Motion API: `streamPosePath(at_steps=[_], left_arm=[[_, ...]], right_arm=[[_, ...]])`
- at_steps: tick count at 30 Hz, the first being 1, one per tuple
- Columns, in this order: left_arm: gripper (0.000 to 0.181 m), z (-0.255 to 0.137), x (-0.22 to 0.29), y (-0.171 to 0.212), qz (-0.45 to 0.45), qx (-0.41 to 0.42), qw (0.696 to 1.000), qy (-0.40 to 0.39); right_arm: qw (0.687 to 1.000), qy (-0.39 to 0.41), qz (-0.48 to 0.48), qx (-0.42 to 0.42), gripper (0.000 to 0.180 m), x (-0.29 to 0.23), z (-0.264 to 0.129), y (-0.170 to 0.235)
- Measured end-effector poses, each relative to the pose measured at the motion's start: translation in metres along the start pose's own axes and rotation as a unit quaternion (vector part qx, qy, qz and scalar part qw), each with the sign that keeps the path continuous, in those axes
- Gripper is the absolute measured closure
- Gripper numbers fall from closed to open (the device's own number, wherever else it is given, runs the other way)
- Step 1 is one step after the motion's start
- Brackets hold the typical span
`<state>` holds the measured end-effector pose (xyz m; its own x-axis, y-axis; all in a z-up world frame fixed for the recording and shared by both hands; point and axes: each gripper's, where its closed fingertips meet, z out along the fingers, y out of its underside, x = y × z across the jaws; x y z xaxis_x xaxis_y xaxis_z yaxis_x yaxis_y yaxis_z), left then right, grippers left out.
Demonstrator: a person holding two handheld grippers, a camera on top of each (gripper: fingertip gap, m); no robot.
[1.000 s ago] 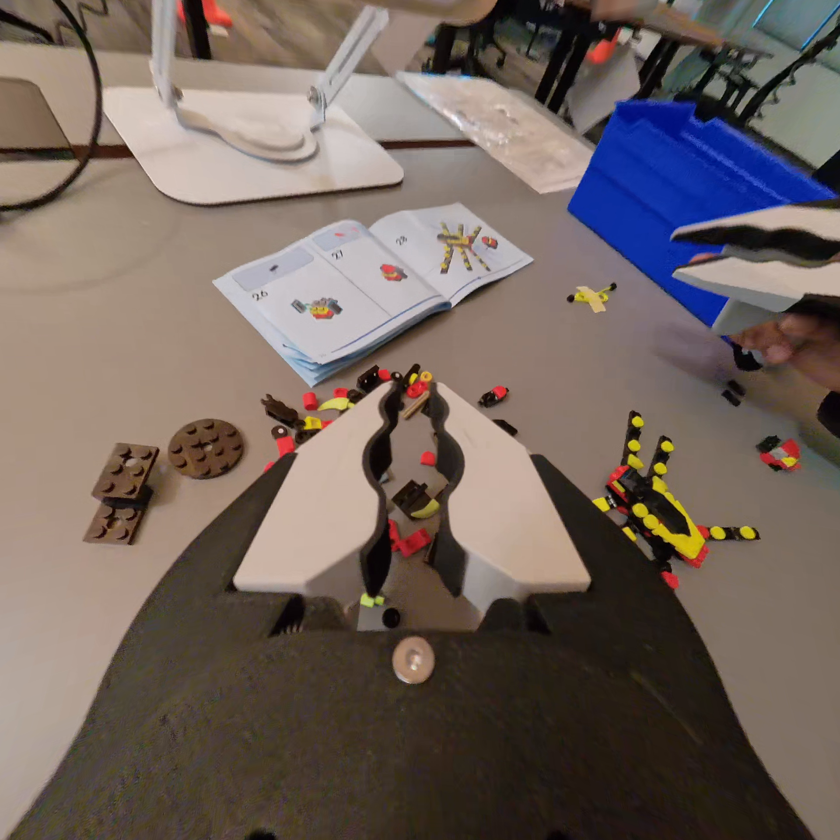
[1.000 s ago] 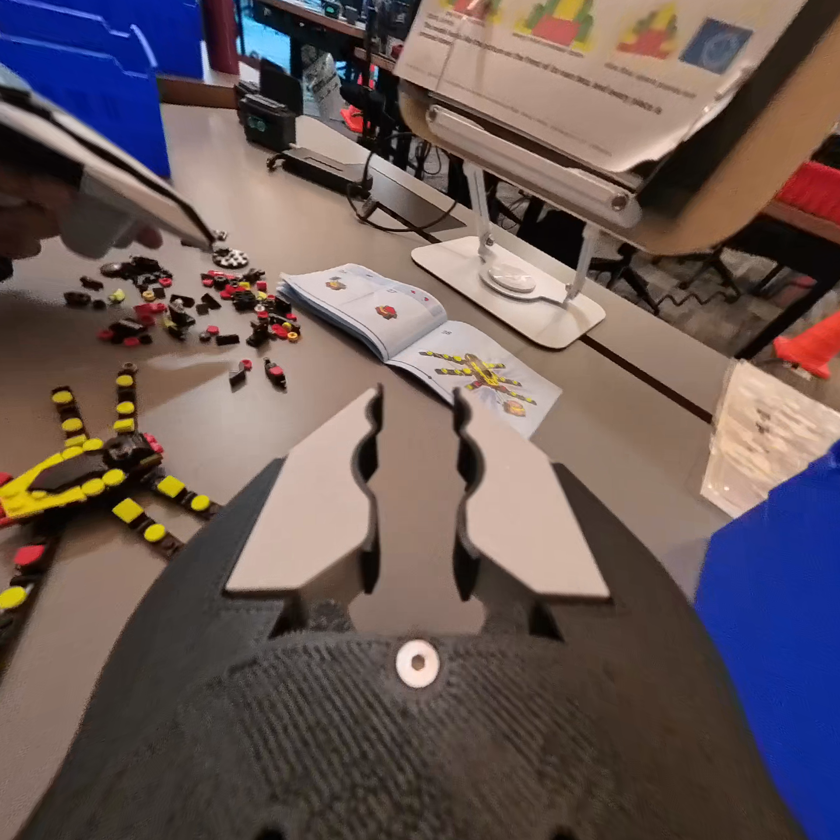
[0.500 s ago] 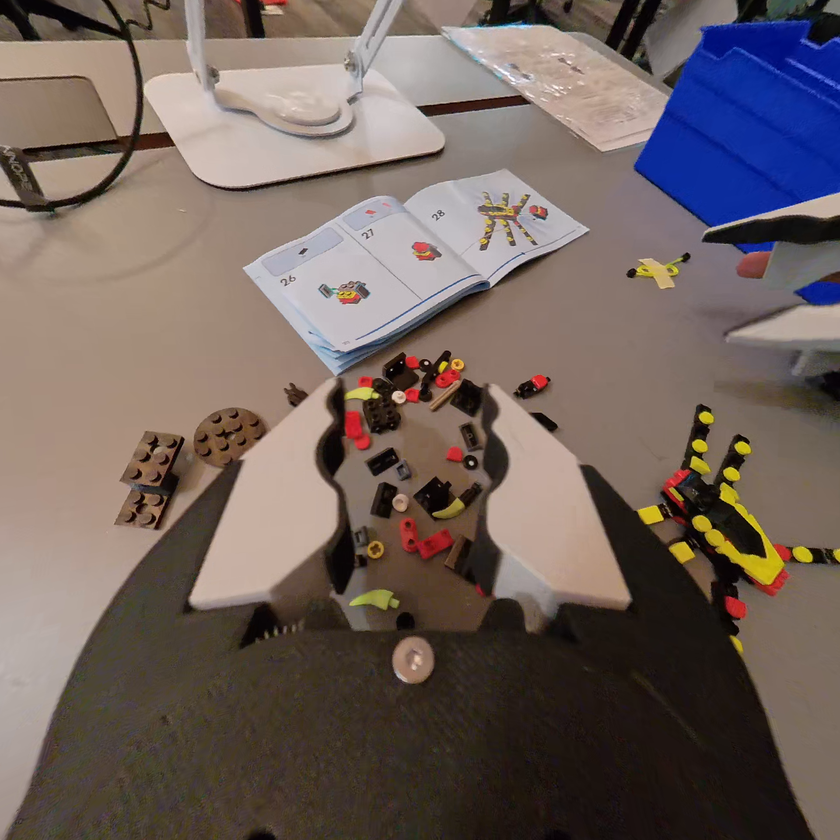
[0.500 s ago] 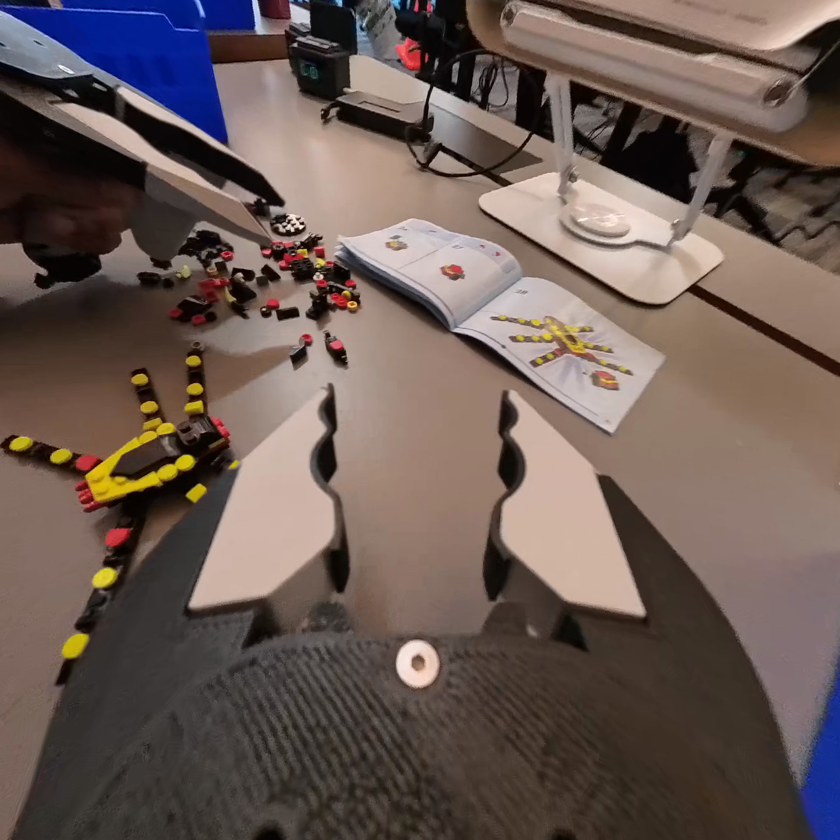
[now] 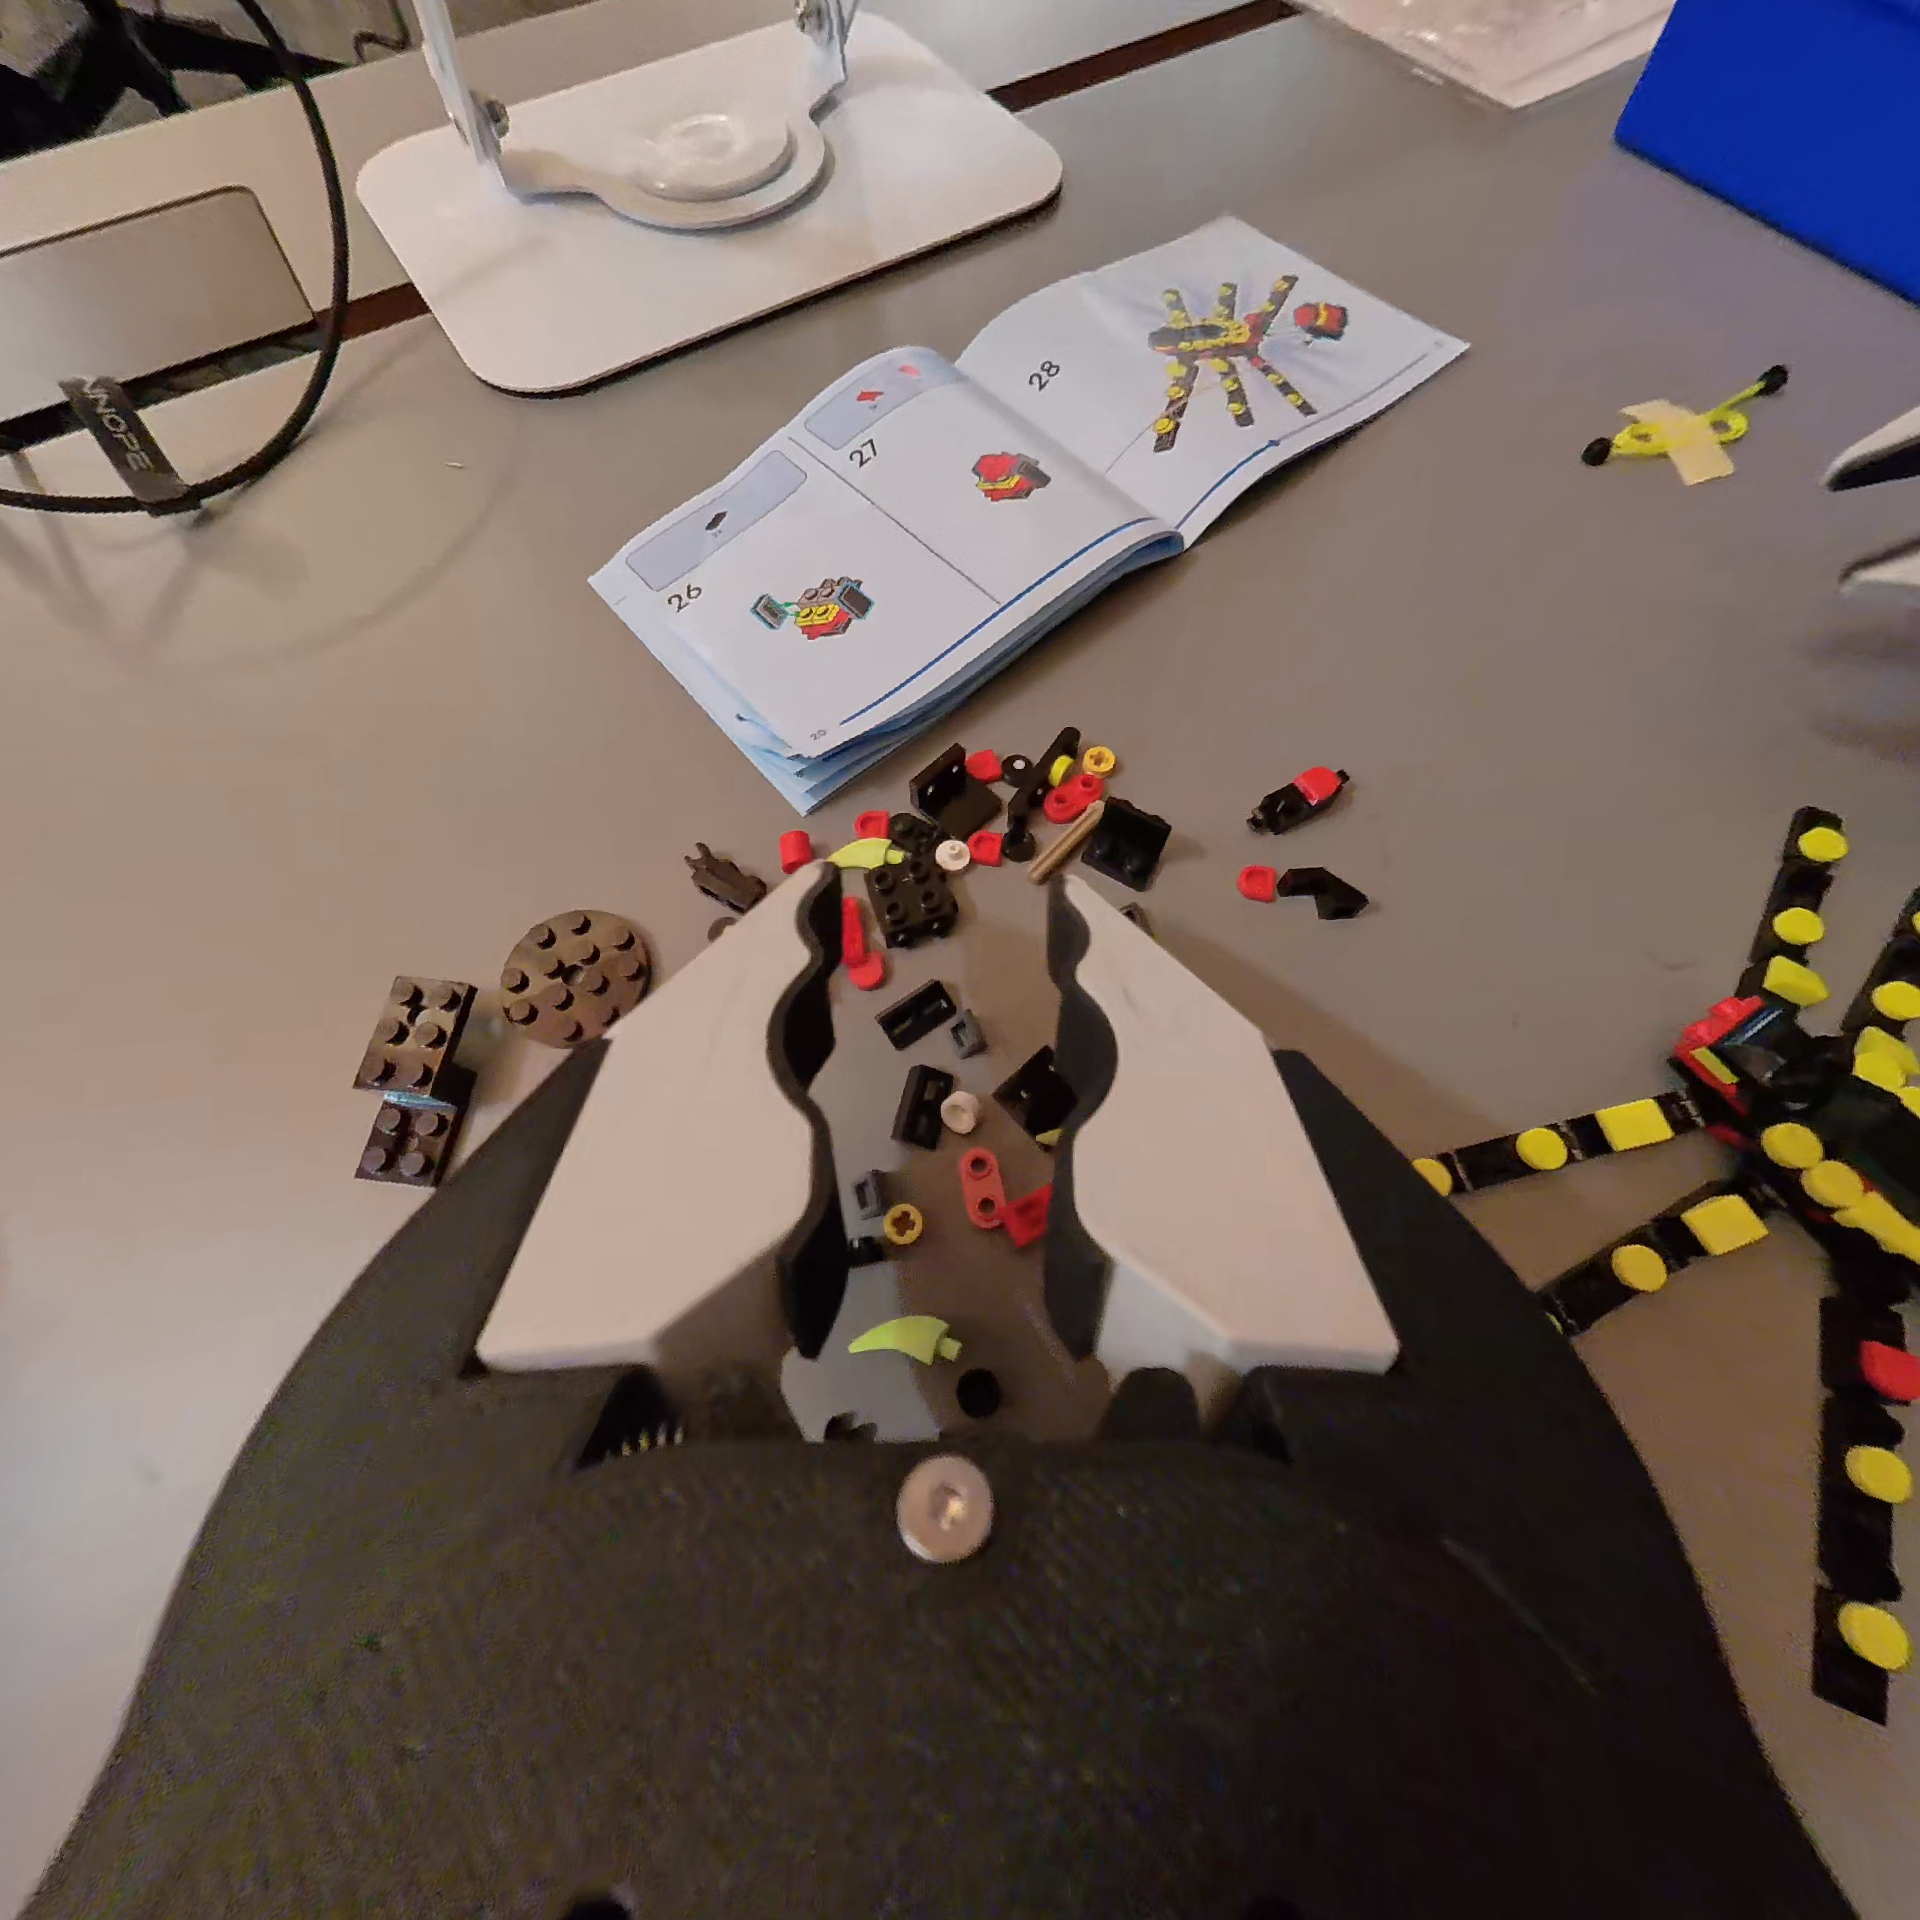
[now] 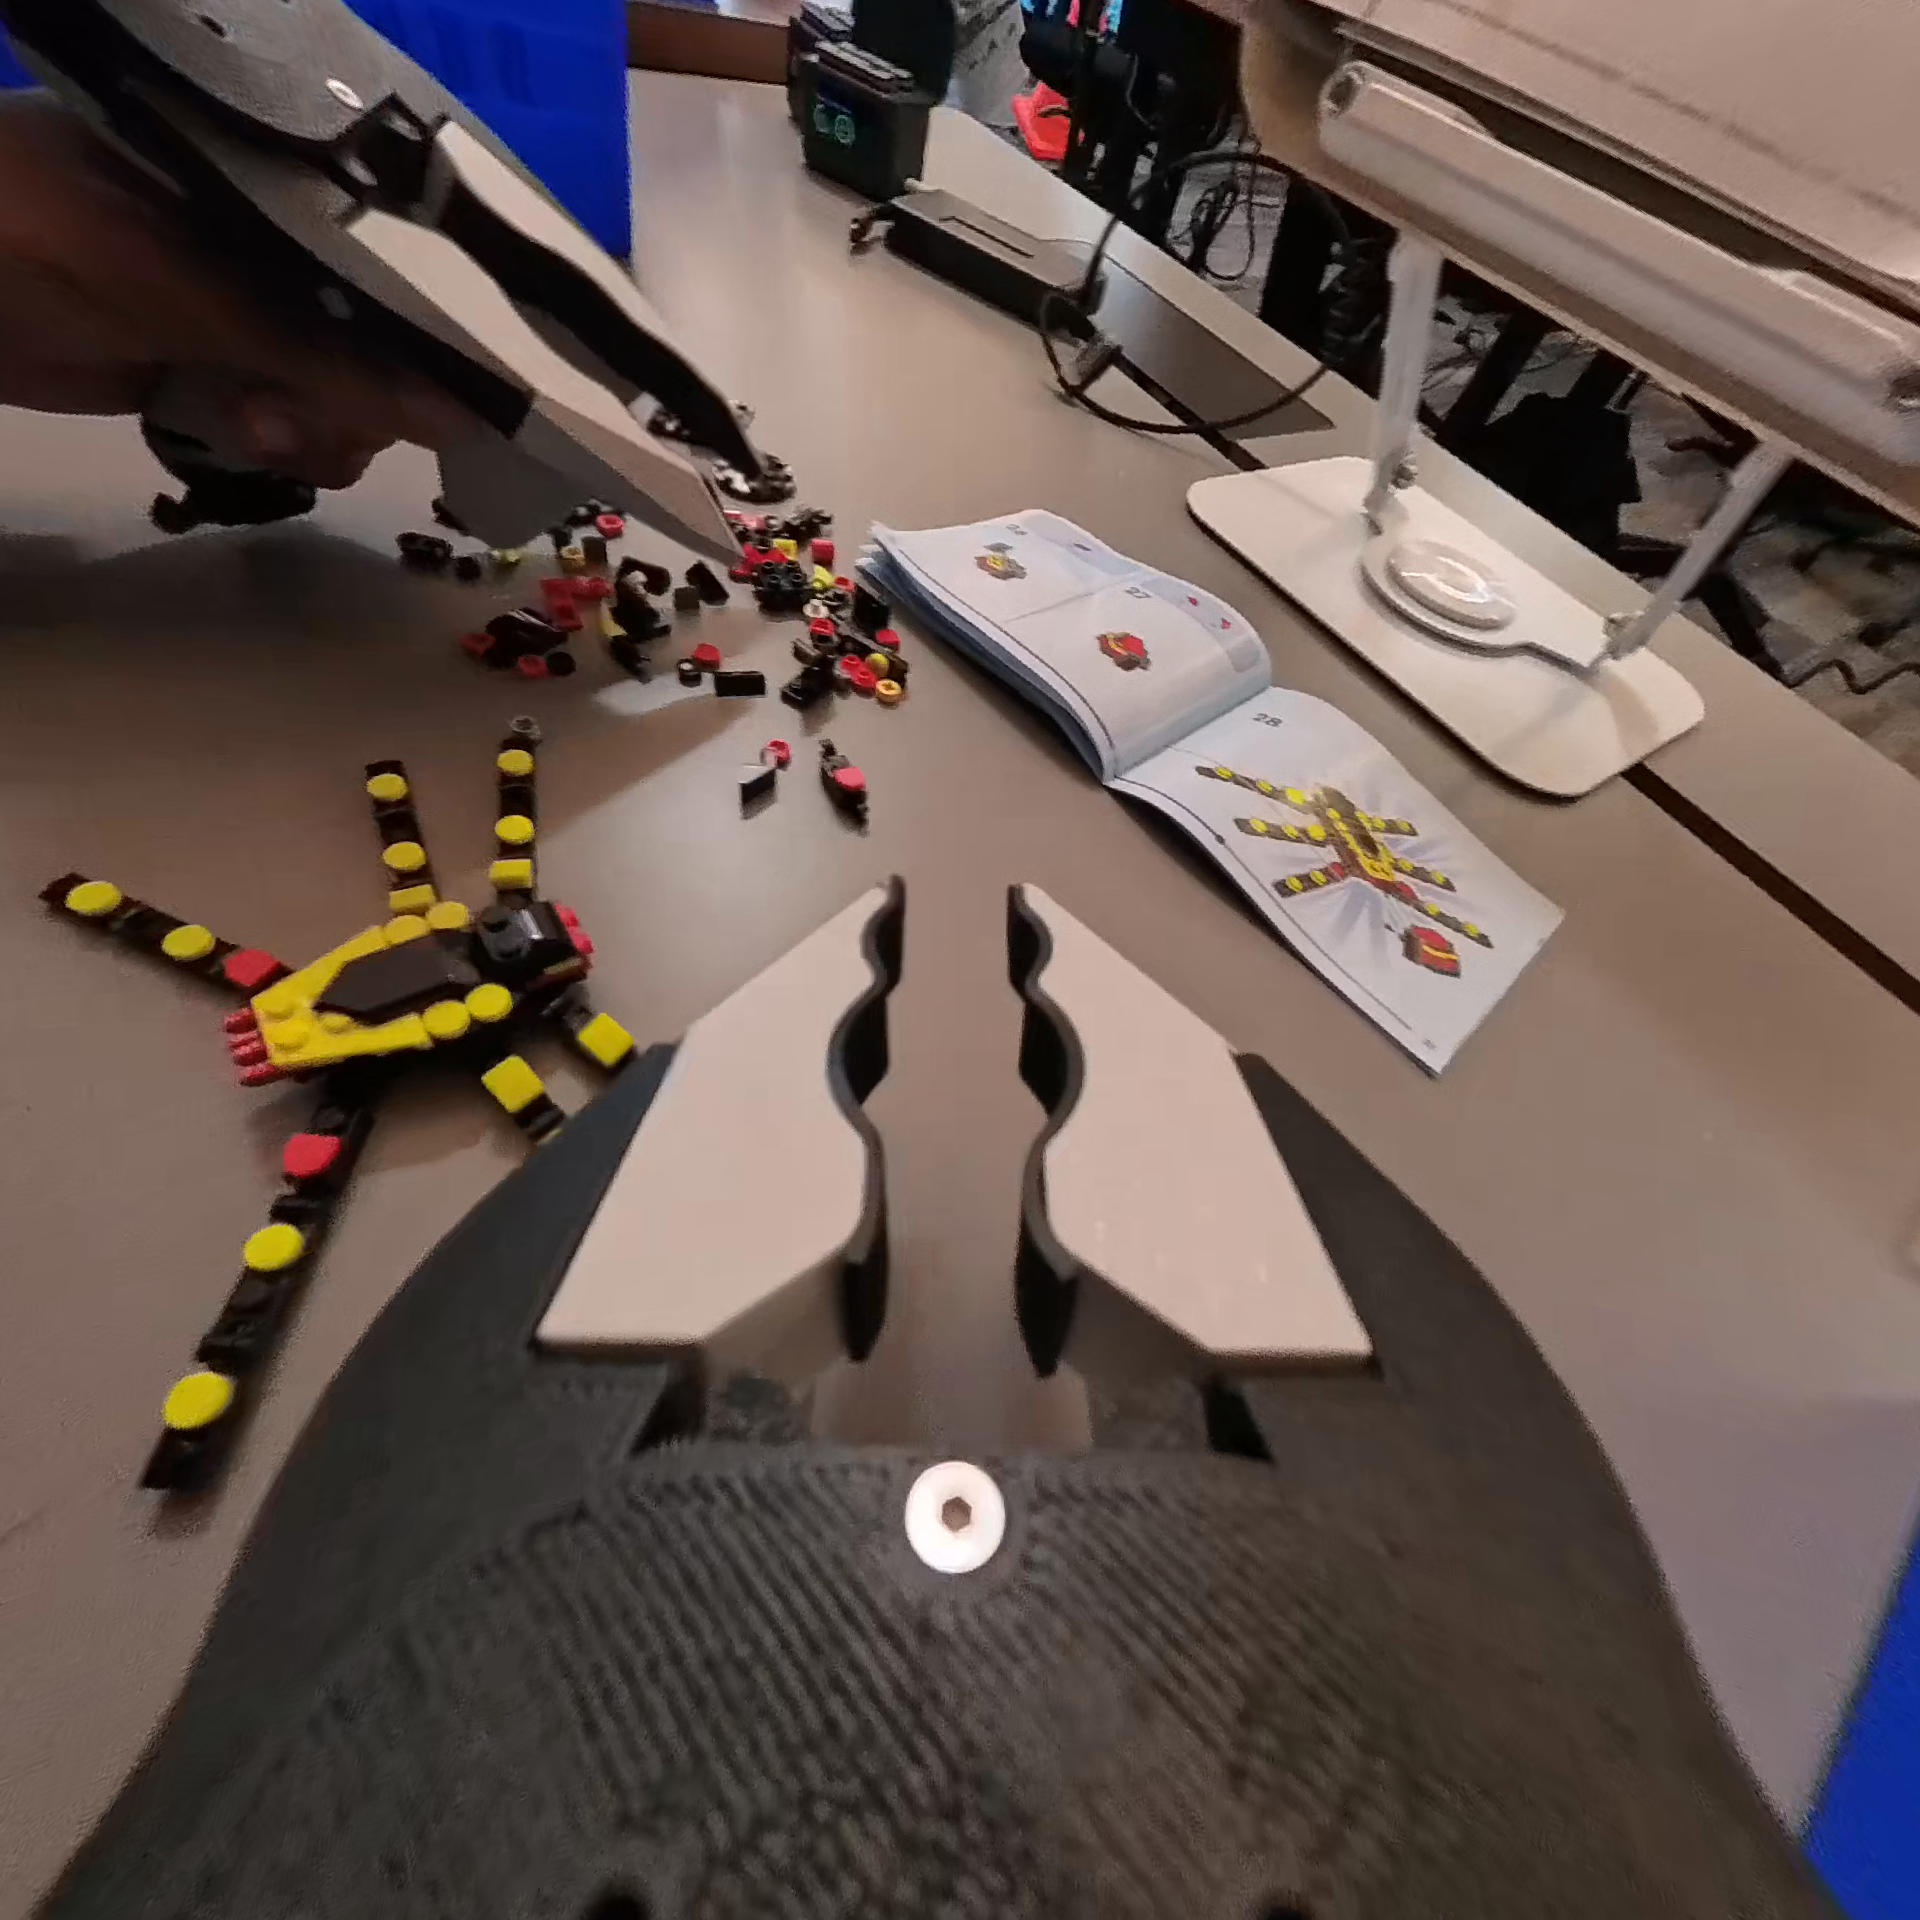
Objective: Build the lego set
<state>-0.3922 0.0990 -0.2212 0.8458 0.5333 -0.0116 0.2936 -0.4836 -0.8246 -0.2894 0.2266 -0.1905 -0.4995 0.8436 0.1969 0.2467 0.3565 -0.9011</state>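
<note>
The left gripper hangs low over a scatter of loose pieces on the grey table, its jaws apart and holding nothing; small black, red and yellow bits show in the gap between them, with a lime curved piece near the base of the jaws. At 9 o'clock from the tips lie a dark round plate and, just beside it, two dark studded bricks that touch each other. At 12 o'clock, just beyond the pile, an open instruction booklet lies flat, and farther off at 11 o'clock stands the white base of a stand. At 3 o'clock the half-built black and yellow spider model spreads its legs over the table. A blue bin sits at 1 o'clock.

In the right wrist view, the right gripper is above bare table, jaws a little apart and empty. The spider model lies at 9 o'clock from its tips, the booklet at 1 o'clock, the loose pieces at 11 o'clock. The left gripper reaches down into that pile from the upper left, held by a hand.
</note>
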Motion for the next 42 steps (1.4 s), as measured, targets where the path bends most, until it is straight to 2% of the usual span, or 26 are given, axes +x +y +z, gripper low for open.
streamPosePath(at_steps=[4, 6, 11, 16, 20, 25, 29, 31, 34, 38, 42], left_arm=[[0.124, 0.001, -0.003, 0.001, 0.001, -0.005, 1.0, -0.017], [0.117, 0.001, -0.004, 0.002, 0.003, -0.009, 1.0, -0.023], [0.113, 0.002, -0.007, 0.004, 0.013, -0.018, 0.999, -0.043], [0.105, 0.002, -0.009, 0.005, 0.019, -0.024, 0.998, -0.063], [0.095, 0.003, -0.015, 0.005, 0.026, -0.026, 0.995, -0.092], [0.085, 0.003, -0.014, 0.002, 0.018, -0.02, 0.995, -0.096], [0.079, 0.003, -0.007, 0.0, -0.001, -0.012, 0.998, -0.06], [0.074, 0.002, -0.003, -0.003, -0.006, -0.005, 0.999, -0.045], [0.076, -0.001, -0.003, -0.008, -0.017, 0.009, 0.999, -0.036], [0.093, -0.002, -0.011, -0.005, -0.034, 0.008, 0.999, -0.039], [0.132, -0.005, -0.011, -0.01, -0.035, 0.027, 0.998, -0.032]], right_arm=[[1.0, -0.017, -0.006, 0.02, 0.111, -0.027, 0.005, -0.029], [0.998, -0.033, -0.012, 0.044, 0.097, -0.053, 0.01, -0.05], [0.99, -0.096, -0.084, 0.066, 0.099, -0.128, 0.017, -0.076], [0.984, -0.129, -0.102, 0.074, 0.099, -0.164, 0.019, -0.084], [0.987, -0.111, -0.088, 0.078, 0.097, -0.152, 0.018, -0.086], [0.996, -0.047, -0.04, 0.062, 0.076, -0.093, 0.014, -0.071], [0.999, -0.026, 0.03, 0.027, 0.062, -0.053, 0.01, -0.045], [0.998, -0.029, 0.055, 0.021, 0.067, -0.044, 0.008, -0.037], [0.998, -0.021, 0.059, 0.022, 0.091, -0.033, 0.005, -0.033], [0.997, -0.01, 0.061, 0.037, 0.119, -0.027, 0.002, -0.034], [0.997, -0.011, 0.064, 0.042, 0.171, -0.023, 0.001, -0.029]])
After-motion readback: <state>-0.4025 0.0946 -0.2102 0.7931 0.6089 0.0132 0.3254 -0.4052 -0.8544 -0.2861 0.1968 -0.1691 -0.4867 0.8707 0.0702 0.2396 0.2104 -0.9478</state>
